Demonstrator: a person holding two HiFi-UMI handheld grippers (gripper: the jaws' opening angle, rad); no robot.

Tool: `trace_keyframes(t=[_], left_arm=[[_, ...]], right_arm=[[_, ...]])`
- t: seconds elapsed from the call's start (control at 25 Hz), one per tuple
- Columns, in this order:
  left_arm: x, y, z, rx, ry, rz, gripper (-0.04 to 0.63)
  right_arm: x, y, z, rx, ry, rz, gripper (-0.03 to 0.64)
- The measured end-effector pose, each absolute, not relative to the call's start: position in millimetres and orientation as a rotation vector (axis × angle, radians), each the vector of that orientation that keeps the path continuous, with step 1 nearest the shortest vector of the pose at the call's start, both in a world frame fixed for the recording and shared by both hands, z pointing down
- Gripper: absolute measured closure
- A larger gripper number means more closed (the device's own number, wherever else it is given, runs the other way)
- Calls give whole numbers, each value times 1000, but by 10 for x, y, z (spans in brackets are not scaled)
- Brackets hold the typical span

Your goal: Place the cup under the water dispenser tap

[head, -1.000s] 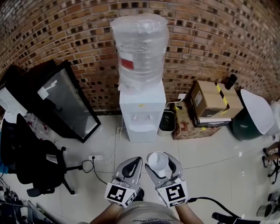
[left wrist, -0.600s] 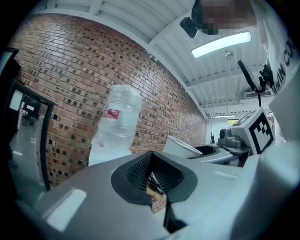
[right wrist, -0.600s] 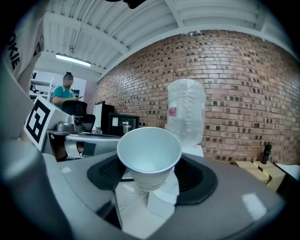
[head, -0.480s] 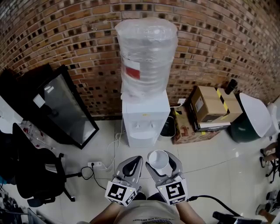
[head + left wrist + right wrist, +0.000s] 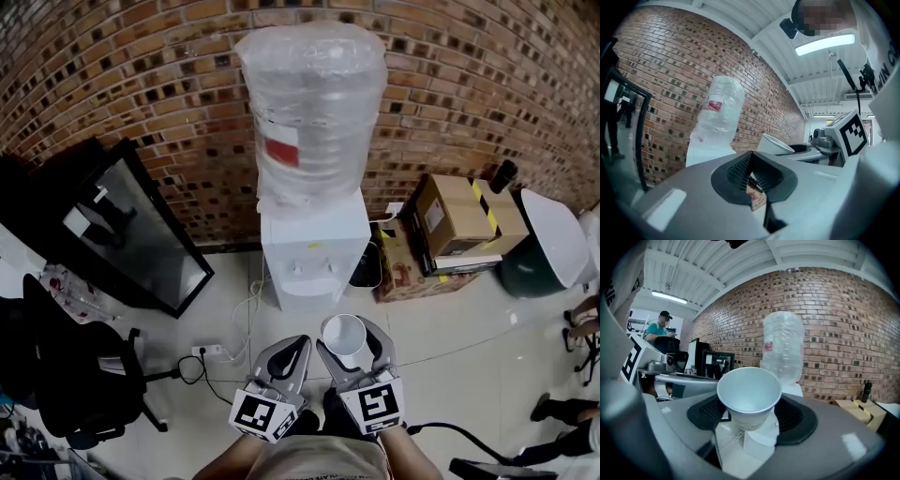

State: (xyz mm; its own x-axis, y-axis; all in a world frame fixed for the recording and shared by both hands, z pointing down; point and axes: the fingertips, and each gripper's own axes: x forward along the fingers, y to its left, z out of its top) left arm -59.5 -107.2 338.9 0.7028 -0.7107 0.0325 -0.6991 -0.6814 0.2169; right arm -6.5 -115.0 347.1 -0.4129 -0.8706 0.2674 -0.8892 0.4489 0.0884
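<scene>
Head view, looking steeply down. At the bottom centre of the frame a person holds two grey tongs side by side over a pale tiled floor (image 5: 450, 328).

The right tongs (image 5: 349, 340) stand wide and clamp a white paper cup (image 5: 343, 333). The right gripper view shows the black pads pressing on the cup's lower body from both sides. The cup is upright, mouth up and empty. Gripped low like this, its rim stays free and level, probably so that it can take water without being crushed.

The left tongs (image 5: 289, 354), just left of the cup, are drawn together at the tips and hold nothing. They seem simply carried alongside, out of the cup's way.

In the middle of the frame, above the tongs, a white water dispenser (image 5: 314, 248) stands against a brick wall (image 5: 141, 75). A large clear bottle (image 5: 314, 103) wrapped in plastic film sits on top. Its taps (image 5: 309, 269) show as small marks on the front, above a recess. The cup is still well apart from them, out over open floor, so the placing has not yet been done.

At right of the dispenser are cardboard boxes (image 5: 459, 220). At left, a dark framed panel (image 5: 141, 234) leans on the wall, and a black office chair (image 5: 66, 375) stands in the lower left corner.
</scene>
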Motion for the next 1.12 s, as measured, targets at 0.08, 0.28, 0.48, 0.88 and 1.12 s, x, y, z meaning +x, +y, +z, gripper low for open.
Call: trace_keyframes(t=[0.08,0.28,0.48,0.88,1.12], left_arm=[[-554,-1165,3441,2693,-1137,-72,603],[-436,-1369,3711,2680,-1129,2,603],[-426,-1704,3931,2651,-1177,-25,603],[-412,-2034,4540,2599,-1230,-60,603],[-428,-2178,4997,2560,-1263,-60,603]], right_arm=[[-33,-1254,3532,1520,-2429,99,287],[66,-1464,3786,1526,-2420,151,287],[166,-1800,4062,1540,-2410,132,287],[158,-2119,4785,1541,-2388,151,287],[168,-2273,5287,1509,-2383,156,287]])
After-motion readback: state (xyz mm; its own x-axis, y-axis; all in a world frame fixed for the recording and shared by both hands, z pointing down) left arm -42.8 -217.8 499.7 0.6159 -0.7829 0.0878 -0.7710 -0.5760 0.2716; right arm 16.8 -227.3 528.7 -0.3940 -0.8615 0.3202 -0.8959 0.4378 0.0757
